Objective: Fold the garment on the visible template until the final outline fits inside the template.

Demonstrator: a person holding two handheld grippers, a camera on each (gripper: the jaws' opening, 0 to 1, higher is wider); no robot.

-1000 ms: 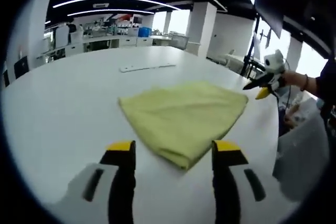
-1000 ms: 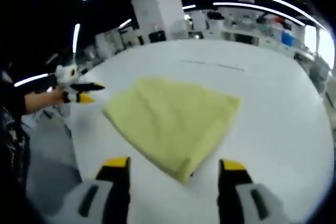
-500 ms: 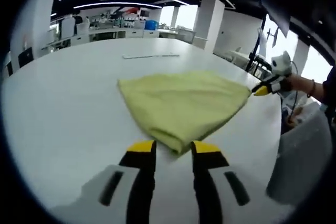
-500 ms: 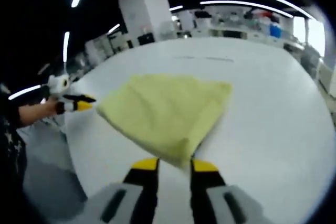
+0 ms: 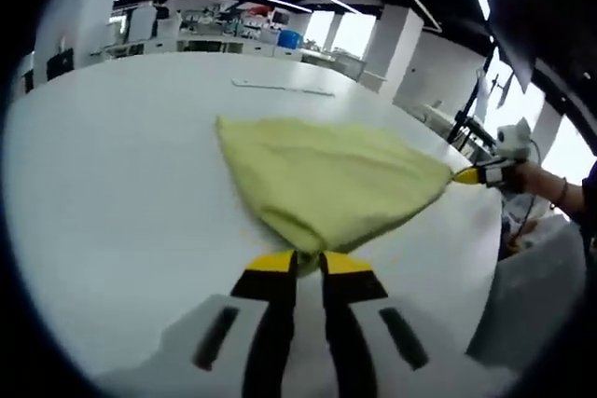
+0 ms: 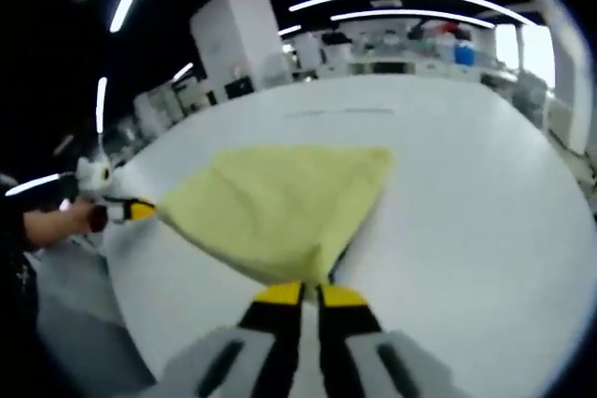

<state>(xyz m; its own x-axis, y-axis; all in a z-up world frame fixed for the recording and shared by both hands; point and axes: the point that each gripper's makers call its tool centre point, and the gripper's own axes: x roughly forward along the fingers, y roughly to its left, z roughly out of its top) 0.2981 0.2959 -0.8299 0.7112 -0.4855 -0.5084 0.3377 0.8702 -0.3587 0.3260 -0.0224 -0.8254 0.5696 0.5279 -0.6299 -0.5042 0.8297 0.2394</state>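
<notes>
A folded pale-yellow cloth garment (image 5: pixel 331 179) lies on the round white table (image 5: pixel 112 165), 2 of its corners pinched. The left gripper (image 5: pixel 306 263) has its yellow-tipped jaws closed on the near corner. At the opposite corner, the right gripper (image 5: pixel 469 175) has its jaws clamped on the fabric too.

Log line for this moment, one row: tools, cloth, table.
left tool: shut on yellow cloth corner | right tool: shut on opposite corner | cloth: folded, pulled taut between tools | white table: under cloth
</notes>
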